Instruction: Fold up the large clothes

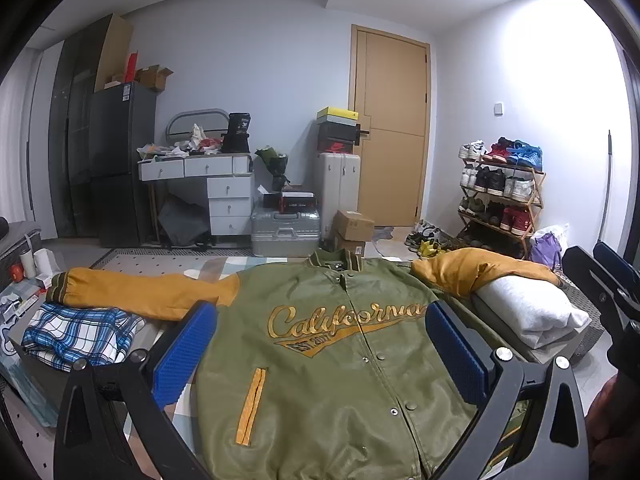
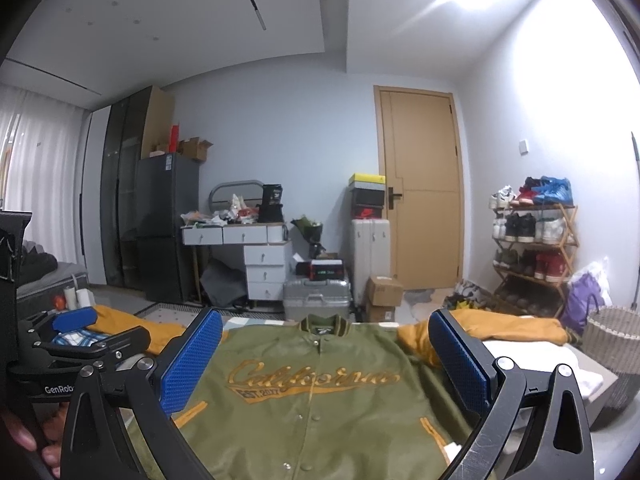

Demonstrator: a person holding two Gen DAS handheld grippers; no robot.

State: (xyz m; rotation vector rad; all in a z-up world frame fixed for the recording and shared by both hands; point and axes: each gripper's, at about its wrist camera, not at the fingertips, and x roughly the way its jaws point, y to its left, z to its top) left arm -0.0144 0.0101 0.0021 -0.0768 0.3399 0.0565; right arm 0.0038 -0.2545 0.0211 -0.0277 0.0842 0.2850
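Note:
A green varsity jacket with mustard sleeves and gold "California" lettering lies flat, front up and snapped closed, on the work surface. Its left sleeve stretches out sideways; its right sleeve drapes over a folded white garment. My left gripper hovers open above the jacket's lower front, nothing between its blue pads. My right gripper also stands open over the jacket, held a little higher. In the right wrist view the left gripper's finger shows at the left edge.
A folded blue plaid shirt lies left of the jacket. A woven basket stands at the right. Behind are a silver suitcase, cardboard boxes, a shoe rack, a drawer desk and a door.

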